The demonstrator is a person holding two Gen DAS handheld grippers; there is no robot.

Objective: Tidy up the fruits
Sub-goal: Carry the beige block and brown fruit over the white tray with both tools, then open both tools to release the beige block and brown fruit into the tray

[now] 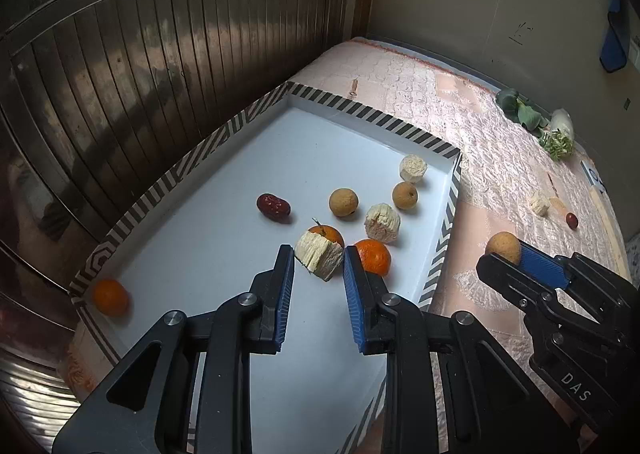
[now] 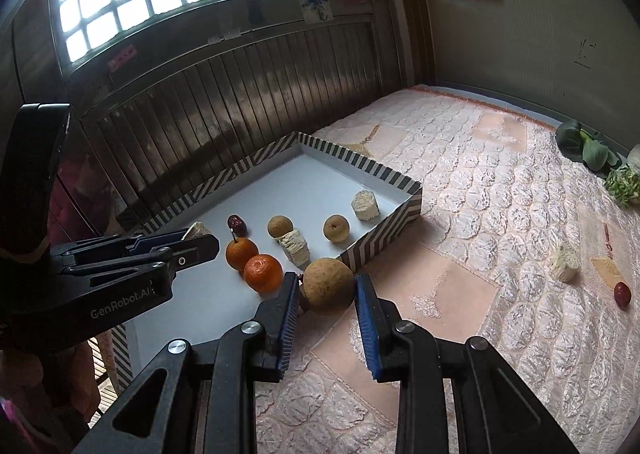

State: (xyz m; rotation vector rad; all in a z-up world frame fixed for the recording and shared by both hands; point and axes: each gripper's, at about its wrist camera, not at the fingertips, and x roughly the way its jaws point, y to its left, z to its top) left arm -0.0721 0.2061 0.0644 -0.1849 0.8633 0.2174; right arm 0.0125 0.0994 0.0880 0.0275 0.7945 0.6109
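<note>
A white tray with a striped rim (image 1: 400,125) (image 2: 404,197) lies on the quilted mattress. In it are several fruits: oranges (image 1: 374,256) (image 2: 262,272), brown round fruits (image 1: 343,202) (image 2: 336,228), a red date (image 1: 273,207) and pale cut chunks (image 1: 382,222). My left gripper (image 1: 319,264) is shut on a pale cut chunk (image 1: 320,258) just above the tray floor. My right gripper (image 2: 327,288) is shut on a brown round fruit (image 2: 329,285) (image 1: 503,246) held near the tray's right rim, above the mattress.
On the mattress to the right lie a pale chunk (image 2: 564,262) (image 1: 538,203), a red date (image 2: 622,294) (image 1: 572,220) and leafy greens (image 2: 588,149) (image 1: 524,111). A dark slatted wall stands behind the tray.
</note>
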